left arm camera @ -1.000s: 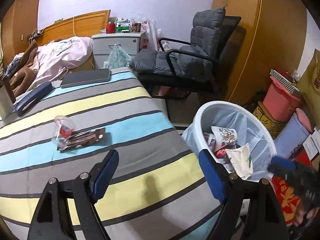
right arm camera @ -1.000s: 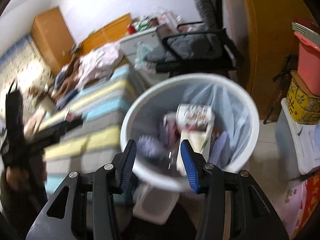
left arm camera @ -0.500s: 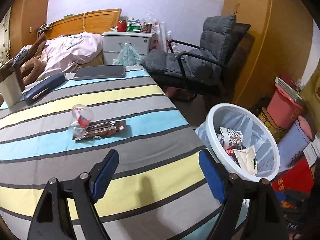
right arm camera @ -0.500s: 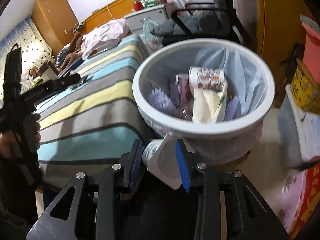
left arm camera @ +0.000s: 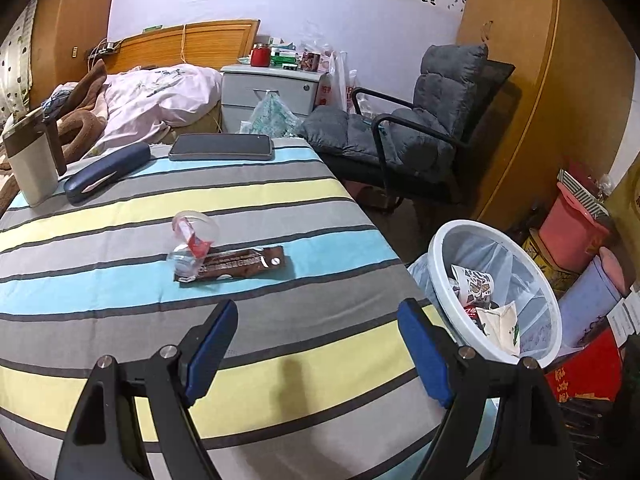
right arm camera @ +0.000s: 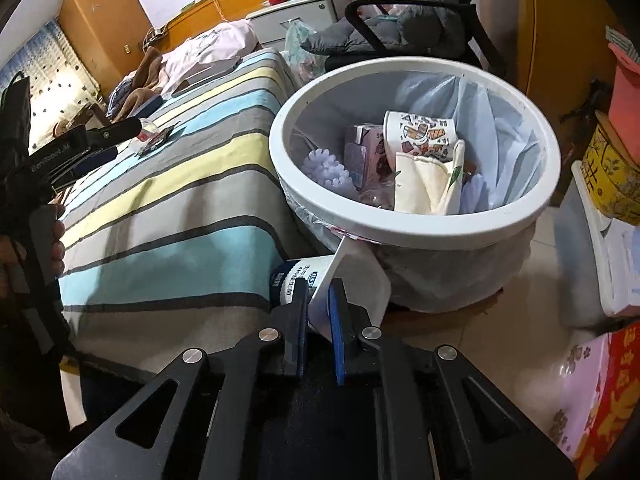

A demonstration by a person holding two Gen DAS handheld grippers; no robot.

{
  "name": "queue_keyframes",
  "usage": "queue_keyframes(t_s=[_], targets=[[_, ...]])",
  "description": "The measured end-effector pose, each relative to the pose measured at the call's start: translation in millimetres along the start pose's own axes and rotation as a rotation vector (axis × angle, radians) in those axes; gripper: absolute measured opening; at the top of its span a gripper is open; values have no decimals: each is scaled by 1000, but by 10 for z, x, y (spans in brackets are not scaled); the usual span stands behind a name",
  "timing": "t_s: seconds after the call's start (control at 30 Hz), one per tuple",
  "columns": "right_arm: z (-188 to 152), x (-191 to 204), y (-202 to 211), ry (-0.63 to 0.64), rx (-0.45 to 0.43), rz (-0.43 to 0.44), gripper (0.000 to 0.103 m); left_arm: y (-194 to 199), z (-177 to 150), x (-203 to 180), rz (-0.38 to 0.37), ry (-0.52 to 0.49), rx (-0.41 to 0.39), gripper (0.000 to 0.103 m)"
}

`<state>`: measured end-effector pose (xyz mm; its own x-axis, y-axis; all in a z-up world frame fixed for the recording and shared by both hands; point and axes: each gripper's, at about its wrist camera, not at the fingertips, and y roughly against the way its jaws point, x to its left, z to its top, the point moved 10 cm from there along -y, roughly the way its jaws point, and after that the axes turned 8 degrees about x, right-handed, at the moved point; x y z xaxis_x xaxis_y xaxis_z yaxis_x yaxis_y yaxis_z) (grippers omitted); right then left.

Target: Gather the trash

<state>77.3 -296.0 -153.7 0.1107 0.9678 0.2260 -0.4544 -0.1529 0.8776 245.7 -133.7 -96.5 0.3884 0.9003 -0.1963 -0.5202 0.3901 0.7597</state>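
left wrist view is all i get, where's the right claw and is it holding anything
Observer: The right claw is low beside the white bin, shut on a white carton whose flap juts up against the bin's liner.
Operator: is the carton in the bin yet
Observer: No, it sits outside, below the rim, next to the striped table edge.
Operator: what's deep in the bin, i only see a cup and a bag
Observer: Also a pale purple carton and a lilac bumpy ball, hidden from your side.
Operator: is my left claw visible there
Observer: Yes, the left claw is open over the table, near the clear cup.
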Motion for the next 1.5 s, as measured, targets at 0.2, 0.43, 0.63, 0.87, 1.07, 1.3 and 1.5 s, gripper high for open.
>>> queue_keyframes(t_s=[0.2,0.43,0.63,0.87,1.07,1.3,1.5], targets=[[-25,-8,119,-1,-25,-32,12,99,52,126,7,19,-21,84],[75,-55,521,-9,-122,-86,12,155,103,268,10,38,-34,84],[422,-120,736,-6,-232,-137,12,238,127,404,27,53,-49,84],[804,-327,432,-13,-234,-220,13,220,107,623,70,68,-33,84],[893,-374,339,-40,-228,-243,15,172,93,870,100,102,-20,84],[962,-230,371,-22,-252,-224,20,71,180,1020,112,102,-8,84],[1112,75,346,33,-279,-173,21,-139,308,1032,92,91,16,84]])
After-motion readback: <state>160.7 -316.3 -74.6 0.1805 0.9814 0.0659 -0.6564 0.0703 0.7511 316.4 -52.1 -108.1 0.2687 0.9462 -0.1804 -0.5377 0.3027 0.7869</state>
